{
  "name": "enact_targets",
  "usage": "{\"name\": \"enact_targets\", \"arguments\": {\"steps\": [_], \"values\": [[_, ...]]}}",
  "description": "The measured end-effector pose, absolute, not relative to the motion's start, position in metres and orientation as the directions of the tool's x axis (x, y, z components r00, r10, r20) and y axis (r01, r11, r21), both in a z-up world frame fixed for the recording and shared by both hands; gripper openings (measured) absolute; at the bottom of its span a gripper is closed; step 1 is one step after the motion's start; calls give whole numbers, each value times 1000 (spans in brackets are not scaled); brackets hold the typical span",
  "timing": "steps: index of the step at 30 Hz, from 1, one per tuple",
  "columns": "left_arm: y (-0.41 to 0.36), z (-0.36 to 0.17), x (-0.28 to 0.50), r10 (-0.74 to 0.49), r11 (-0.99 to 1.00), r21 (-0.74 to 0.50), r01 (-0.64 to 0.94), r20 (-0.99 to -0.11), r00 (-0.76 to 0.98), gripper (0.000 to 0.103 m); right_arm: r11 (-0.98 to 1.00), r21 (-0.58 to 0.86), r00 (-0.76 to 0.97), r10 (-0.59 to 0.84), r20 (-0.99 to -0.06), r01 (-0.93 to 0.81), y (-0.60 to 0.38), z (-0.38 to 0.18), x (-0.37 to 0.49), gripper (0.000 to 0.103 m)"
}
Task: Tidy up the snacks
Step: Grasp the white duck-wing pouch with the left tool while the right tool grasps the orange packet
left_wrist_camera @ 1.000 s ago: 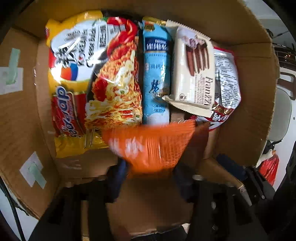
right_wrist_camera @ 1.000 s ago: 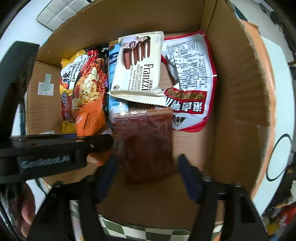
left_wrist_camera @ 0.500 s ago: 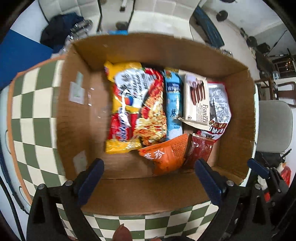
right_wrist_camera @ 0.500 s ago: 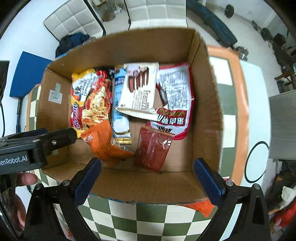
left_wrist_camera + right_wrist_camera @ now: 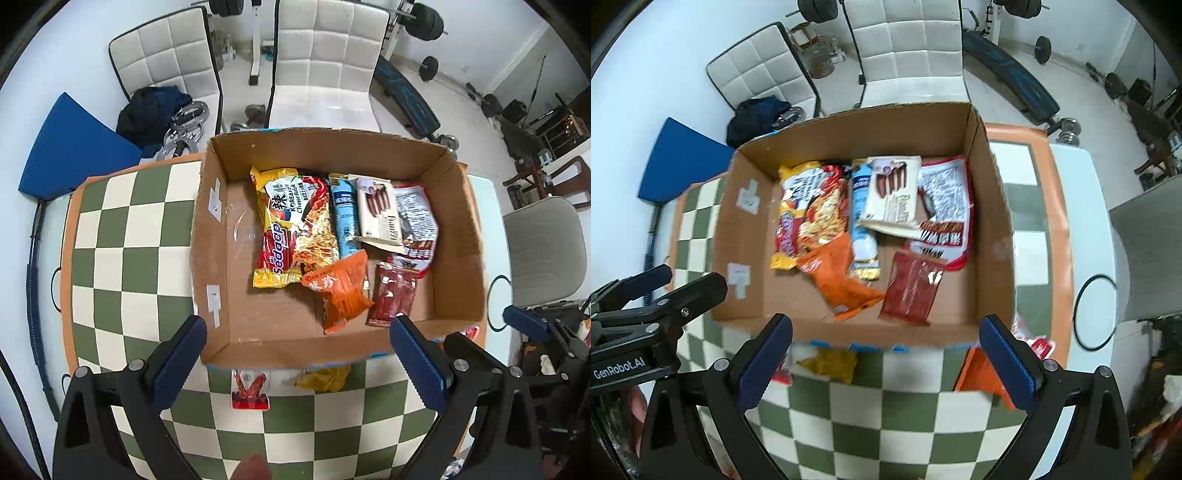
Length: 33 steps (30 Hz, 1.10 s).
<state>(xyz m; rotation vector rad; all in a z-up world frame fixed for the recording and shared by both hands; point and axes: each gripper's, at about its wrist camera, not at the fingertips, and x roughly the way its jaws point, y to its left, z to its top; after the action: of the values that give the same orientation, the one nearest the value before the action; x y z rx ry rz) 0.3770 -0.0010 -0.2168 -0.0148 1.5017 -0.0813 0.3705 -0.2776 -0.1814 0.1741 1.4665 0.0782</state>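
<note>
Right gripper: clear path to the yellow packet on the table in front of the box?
Probably yes. The right gripper is open and empty, and the yellow packet lies on the checkered table just outside the cardboard box, low between the fingers. Nothing covers it.

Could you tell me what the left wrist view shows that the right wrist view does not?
Only the left wrist view shows the red packet with the lobster picture clearly on the checkered cloth.

Only the right wrist view shows the orange packet outside the box's right corner, and the whole left gripper from the side.

Both show the cardboard box, the noodle packet, the dark red packet and a yellow packet in front of the box.
</note>
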Motion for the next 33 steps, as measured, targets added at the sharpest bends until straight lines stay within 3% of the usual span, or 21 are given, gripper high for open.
{"name": "enact_targets", "arguments": {"steps": [7,11,21,33], "values": [[-3,-186,337,-22,1000,-22,2,-984,175,102,968,216,133,198,-971,132,-321,-166,332,103],[-2,-195,305,-3,999,-12,-49,-985,174,102,954,188,95,170,-981,235,-365,-188,308,103],[20,-299,247,21,988,25,-150,-999,-28,102,905,98,-90,148,-985,413,-427,-302,274,103],[52,-367,250,112,985,125,-122,-988,-108,101,931,0,-85,33,-996,366,-404,-318,272,103]]}}
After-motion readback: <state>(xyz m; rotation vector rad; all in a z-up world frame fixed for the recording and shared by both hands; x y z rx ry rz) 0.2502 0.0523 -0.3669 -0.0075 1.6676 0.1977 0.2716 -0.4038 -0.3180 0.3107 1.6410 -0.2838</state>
